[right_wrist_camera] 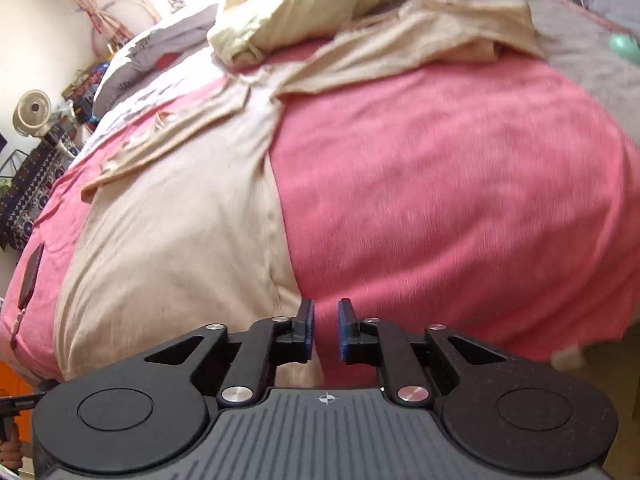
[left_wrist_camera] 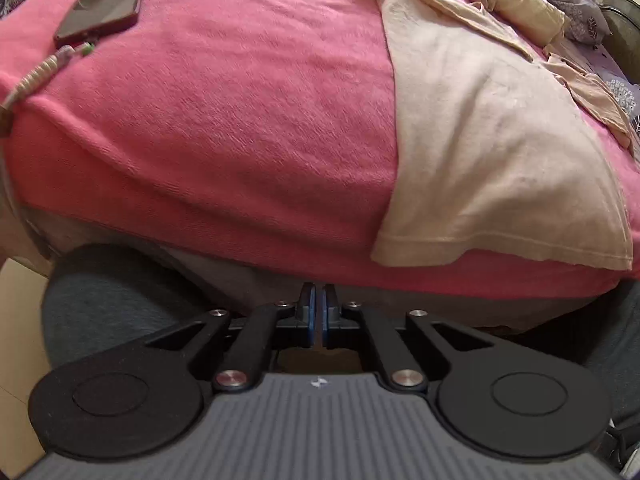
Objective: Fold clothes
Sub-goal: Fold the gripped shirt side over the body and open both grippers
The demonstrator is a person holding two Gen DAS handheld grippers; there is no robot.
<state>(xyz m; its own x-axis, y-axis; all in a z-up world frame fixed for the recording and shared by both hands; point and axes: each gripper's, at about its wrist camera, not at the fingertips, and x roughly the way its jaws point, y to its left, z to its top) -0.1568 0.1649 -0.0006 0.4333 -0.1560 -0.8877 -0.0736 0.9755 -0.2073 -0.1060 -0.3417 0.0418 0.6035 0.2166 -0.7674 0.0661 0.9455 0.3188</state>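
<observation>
My left claw (left_wrist_camera: 319,312) sits low at the near edge of the bed, its pads pressed together with nothing between them. My right claw (right_wrist_camera: 325,330) is parted a little and empty, hanging just over the pink blanket (right_wrist_camera: 440,184) near the side seam of the beige shirt (right_wrist_camera: 168,240).

The shirt lies spread flat on the blanket; in the left view its hem (left_wrist_camera: 500,240) is toward 4 o'clock of the claw, and a sleeve runs off toward 1 o'clock. A second, crumpled cream garment (right_wrist_camera: 280,20) lies beyond it at 12 o'clock, and a phone (left_wrist_camera: 102,4) rests on the blanket at 10 o'clock, well apart from the cloth.

As I judge it, the fold has not begun. To do it well I should open the left claw and bring it to the hem corner, take the seam edge with the right, pinch only the shirt and not the blanket under it, then lift both together so the fold lands straight
</observation>
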